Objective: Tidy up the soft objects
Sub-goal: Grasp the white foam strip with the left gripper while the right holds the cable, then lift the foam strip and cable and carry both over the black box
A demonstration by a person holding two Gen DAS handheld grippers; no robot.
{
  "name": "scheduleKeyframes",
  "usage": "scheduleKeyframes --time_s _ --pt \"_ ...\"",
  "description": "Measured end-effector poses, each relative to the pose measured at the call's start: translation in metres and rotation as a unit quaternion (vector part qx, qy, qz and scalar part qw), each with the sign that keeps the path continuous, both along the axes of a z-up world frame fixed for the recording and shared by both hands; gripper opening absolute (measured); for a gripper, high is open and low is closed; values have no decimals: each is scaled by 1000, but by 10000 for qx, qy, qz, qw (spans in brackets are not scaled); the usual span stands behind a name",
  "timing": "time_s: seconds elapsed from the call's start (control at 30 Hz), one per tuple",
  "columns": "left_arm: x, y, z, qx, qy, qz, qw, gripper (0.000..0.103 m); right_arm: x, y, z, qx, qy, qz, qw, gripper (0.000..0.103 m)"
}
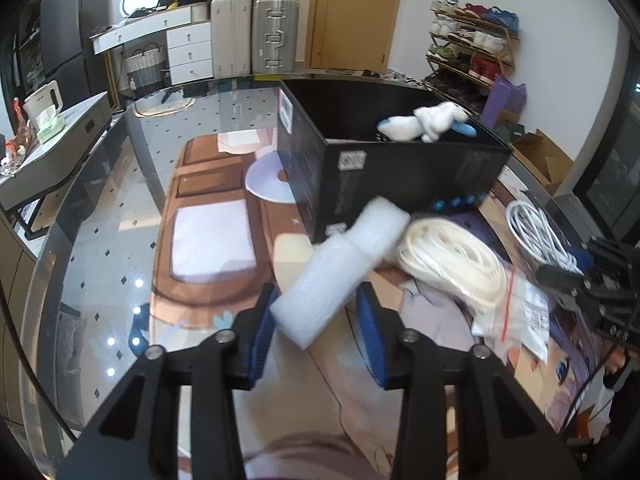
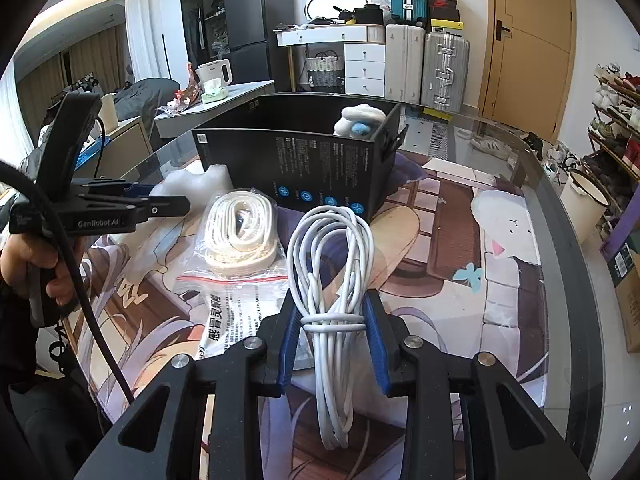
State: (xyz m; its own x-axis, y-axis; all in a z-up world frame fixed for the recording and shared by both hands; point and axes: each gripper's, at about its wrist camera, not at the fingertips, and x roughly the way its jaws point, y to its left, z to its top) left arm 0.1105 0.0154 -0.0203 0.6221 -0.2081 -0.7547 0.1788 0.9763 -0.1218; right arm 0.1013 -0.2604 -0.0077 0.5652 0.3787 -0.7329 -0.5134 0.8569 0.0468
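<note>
On a glass-topped table (image 2: 532,216): one open black box (image 2: 296,160) holding one white-and-blue plush toy (image 2: 358,120), one white foam roll (image 1: 340,272), one bagged coil of cream rope (image 2: 240,236) and one bundled white cable (image 2: 332,280). The left gripper (image 1: 316,316) has its fingers against the foam roll's near end, though the right pad's contact is unclear, the roll slanting toward one o'clock at the box's near corner. The right gripper (image 2: 334,328) has its fingers clamped on the cable bundle at its tied waist, loops fanning toward twelve o'clock and the box.
</note>
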Motion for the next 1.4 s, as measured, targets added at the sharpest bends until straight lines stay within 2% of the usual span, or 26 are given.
scheduleKeyframes --time_s 0.1,0.27,0.53,0.87,1.17,1.4 --pt "-11 -1 1 -107 -24 -137 9998 26 0 0 0 -5 -6 6 10000 31" --pt "-27 -2 7 -308 -89 -283 9991 21 0 1 0 -19 -5 8 10000 31" --pt "-43 0 15 -431 -275 -303 9982 21 -3 1 3 21 -59 41 10000 31" --pt "-57 -1 32 -578 -591 -316 9961 21 -7 -3 20 384 -111 123 9991 31" --pt "-49 1 47 -810 -768 -207 9935 21 -3 3 43 617 -233 267 9975 31" --pt "-36 -3 63 -807 -924 -165 9923 21 10 16 59 596 -312 398 9969 31"
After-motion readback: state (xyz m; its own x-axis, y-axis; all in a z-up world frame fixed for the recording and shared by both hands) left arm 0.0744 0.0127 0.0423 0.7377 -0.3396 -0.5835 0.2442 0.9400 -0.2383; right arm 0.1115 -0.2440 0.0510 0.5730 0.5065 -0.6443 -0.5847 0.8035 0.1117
